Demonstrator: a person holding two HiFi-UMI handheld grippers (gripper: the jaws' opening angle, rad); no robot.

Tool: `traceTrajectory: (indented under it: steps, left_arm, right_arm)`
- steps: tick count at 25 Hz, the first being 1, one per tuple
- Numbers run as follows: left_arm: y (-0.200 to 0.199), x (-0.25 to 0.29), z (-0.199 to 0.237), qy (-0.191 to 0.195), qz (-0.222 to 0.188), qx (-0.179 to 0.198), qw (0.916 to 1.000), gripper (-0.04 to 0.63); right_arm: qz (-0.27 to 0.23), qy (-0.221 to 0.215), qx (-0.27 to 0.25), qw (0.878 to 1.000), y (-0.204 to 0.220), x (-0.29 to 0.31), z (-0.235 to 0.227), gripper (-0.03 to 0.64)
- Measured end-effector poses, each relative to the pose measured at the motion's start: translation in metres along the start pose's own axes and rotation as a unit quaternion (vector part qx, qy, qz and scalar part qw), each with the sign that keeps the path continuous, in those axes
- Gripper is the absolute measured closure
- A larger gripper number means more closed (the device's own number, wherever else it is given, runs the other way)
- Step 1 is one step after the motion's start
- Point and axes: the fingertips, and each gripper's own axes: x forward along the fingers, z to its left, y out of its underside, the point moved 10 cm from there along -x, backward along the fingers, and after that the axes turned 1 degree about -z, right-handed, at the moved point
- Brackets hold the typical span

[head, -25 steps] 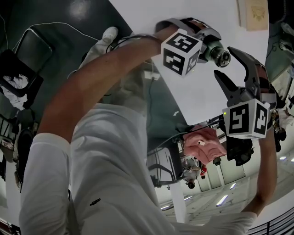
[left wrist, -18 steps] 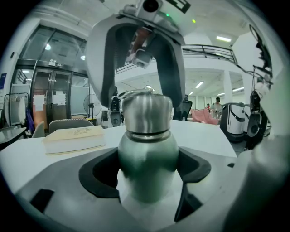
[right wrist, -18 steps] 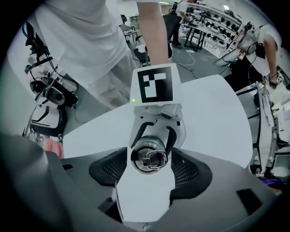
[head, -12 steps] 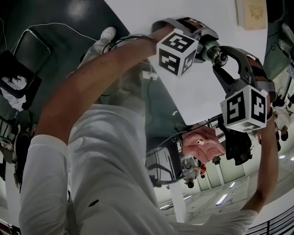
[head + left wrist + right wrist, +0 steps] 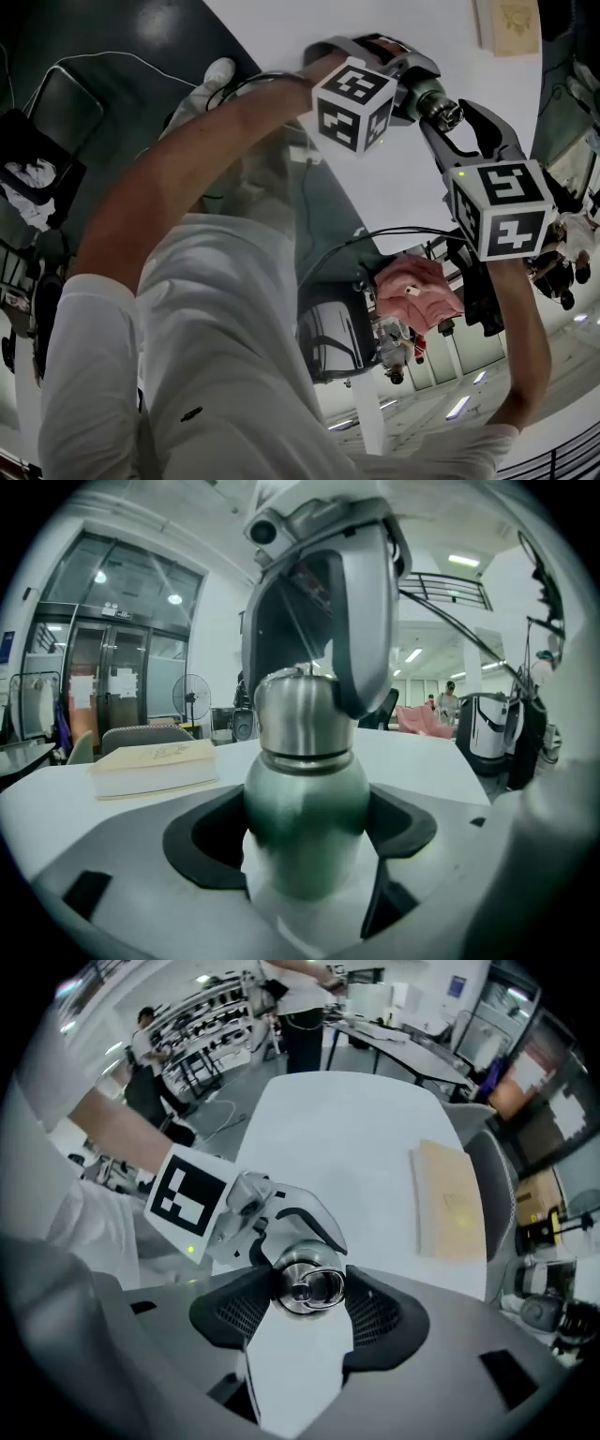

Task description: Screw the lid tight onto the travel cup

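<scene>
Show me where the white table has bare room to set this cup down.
Bare table runs from the left tool across to the tan book, and on past both to the far rounded edge. Crowded at the near side, where the left tool holds the travel cup and the right tool, jaws just closed, grips its lid.

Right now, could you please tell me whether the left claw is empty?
No, in the left gripper view the left claw grips the green body of the travel cup on both sides.
</scene>
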Motion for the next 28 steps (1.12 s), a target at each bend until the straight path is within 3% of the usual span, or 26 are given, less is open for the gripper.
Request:
traceTrajectory:
  steps: [3,6,8,10,12,14,17,19,20,21,23,25,28]
  left_arm:
    - [-0.001,0.001,0.000,0.000,0.000,-0.001,1.0000,0.233]
    - [-0.001,0.001,-0.001,0.001,-0.001,-0.001,1.0000,0.233]
    - [-0.001,0.000,-0.001,0.000,-0.002,0.000,1.0000,0.233]
    - [0.000,0.000,-0.001,-0.001,-0.002,0.000,1.0000,0.233]
    - [0.000,0.000,0.000,-0.002,0.000,0.000,1.0000,0.233]
    - [0.000,0.001,-0.001,-0.002,0.002,-0.002,1.0000,0.233]
    - [0.000,0.002,-0.001,-0.002,0.001,-0.003,1.0000,0.233]
    - [0.000,0.002,0.000,-0.004,0.001,-0.002,1.0000,0.233]
    - [0.000,0.002,-0.001,-0.005,0.001,-0.002,1.0000,0.233]
    - [-0.001,0.002,-0.001,-0.005,0.000,-0.003,1.0000,0.233]
    - [-0.002,0.002,-0.002,-0.007,0.000,-0.003,1.0000,0.233]
    - [-0.002,0.001,-0.001,-0.007,0.000,-0.001,1.0000,0.233]
    - [0.000,0.000,-0.002,-0.008,0.000,-0.002,1.0000,0.233]
  right_arm:
    - [-0.010,-0.003,-0.012,1.000,0.002,-0.002,-0.002,0.372]
    - [-0.027,-0.003,-0.102,0.994,0.000,-0.011,0.003,0.347]
    - [-0.027,-0.011,-0.190,0.981,-0.003,-0.016,0.006,0.347]
    - [-0.011,-0.014,-0.295,0.955,-0.003,-0.019,0.010,0.345]
    - [0.003,-0.015,-0.401,0.916,0.000,-0.015,0.012,0.347]
    - [0.009,-0.028,-0.469,0.882,0.002,-0.010,0.014,0.346]
    - [0.013,-0.040,-0.517,0.855,0.001,-0.005,0.017,0.347]
    - [0.023,-0.040,-0.527,0.849,0.001,-0.001,0.017,0.393]
    - [0.030,-0.046,-0.513,0.857,0.000,0.001,0.016,0.393]
    - [0.036,-0.055,-0.482,0.874,-0.002,0.001,0.015,0.393]
    - [0.041,-0.068,-0.389,0.918,-0.006,0.001,0.009,0.393]
    - [0.039,-0.058,-0.293,0.954,-0.008,0.002,0.006,0.393]
    - [0.038,-0.029,-0.176,0.983,-0.008,0.004,0.008,0.393]
